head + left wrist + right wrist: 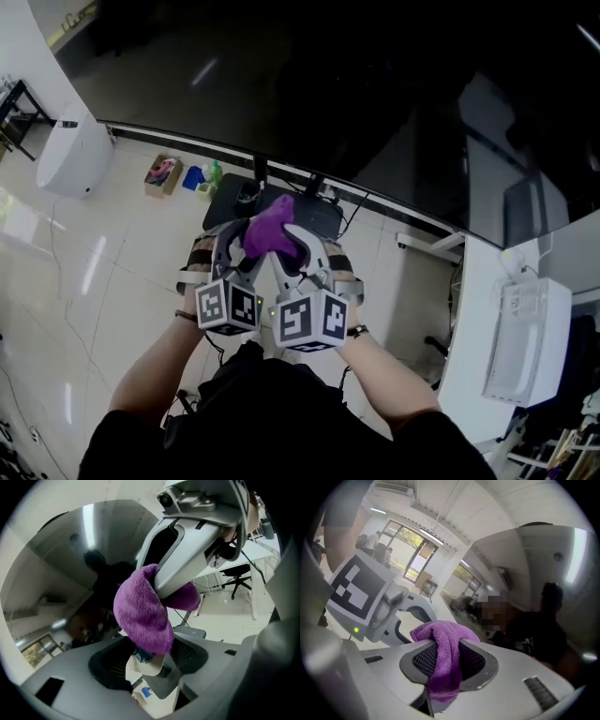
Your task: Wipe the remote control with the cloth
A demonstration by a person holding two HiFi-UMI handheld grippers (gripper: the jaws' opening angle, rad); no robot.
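Note:
A purple cloth (269, 228) is bunched between my two grippers, held up in front of a large dark screen. My right gripper (445, 660) is shut on the cloth (443, 644), which hangs down through its jaws. In the left gripper view, my left gripper (147, 663) is shut on a white remote control (146, 667) with a blue mark low on it. The cloth (140, 616) lies over the remote's upper end, pressed there by the right gripper's fingers (187, 564). The cloth hides the remote in the head view. Both grippers, left (232, 246) and right (298, 246), stand close together.
The big dark screen (375, 94) stands on a dark base (323, 217) on the pale floor. A box (162, 174) and bottles (204, 178) sit at the left. A white unit (70, 155) is far left, white furniture (525, 342) at the right, an office chair (236, 578) behind.

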